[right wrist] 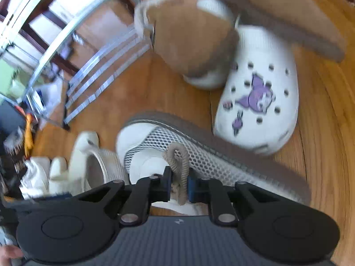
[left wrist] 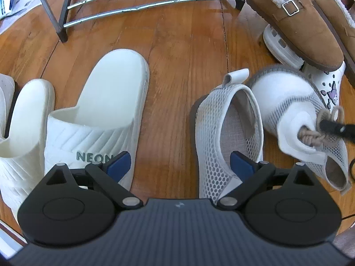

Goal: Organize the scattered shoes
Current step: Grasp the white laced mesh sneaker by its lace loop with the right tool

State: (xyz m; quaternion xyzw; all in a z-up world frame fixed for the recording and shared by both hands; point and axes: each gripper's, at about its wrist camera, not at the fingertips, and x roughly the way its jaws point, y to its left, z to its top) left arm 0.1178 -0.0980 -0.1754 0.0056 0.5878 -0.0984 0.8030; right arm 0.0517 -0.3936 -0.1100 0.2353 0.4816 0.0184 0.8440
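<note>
My left gripper (left wrist: pixel 180 165) hangs open over bare wooden floor. Its left pad is above a white slide marked NEON (left wrist: pixel 99 110) and its right pad above an upright white mesh shoe (left wrist: pixel 221 133). A second white mesh shoe (left wrist: pixel 295 102) lies tilted on its side to the right. In the right wrist view my right gripper (right wrist: pixel 179 186) is shut on the beige lace loop (right wrist: pixel 178 161) of this mesh shoe (right wrist: pixel 199 146). Its black tip (left wrist: pixel 337 129) also shows in the left wrist view, at the lace.
Another white slide (left wrist: pixel 24 122) stands left of the NEON one. Two brown fur-lined clogs (left wrist: pixel 299 22) lie on a white clog with a purple charm (right wrist: pixel 259 93). A metal shoe rack (left wrist: pixel 133 0) stands at the back. Papers lie far left.
</note>
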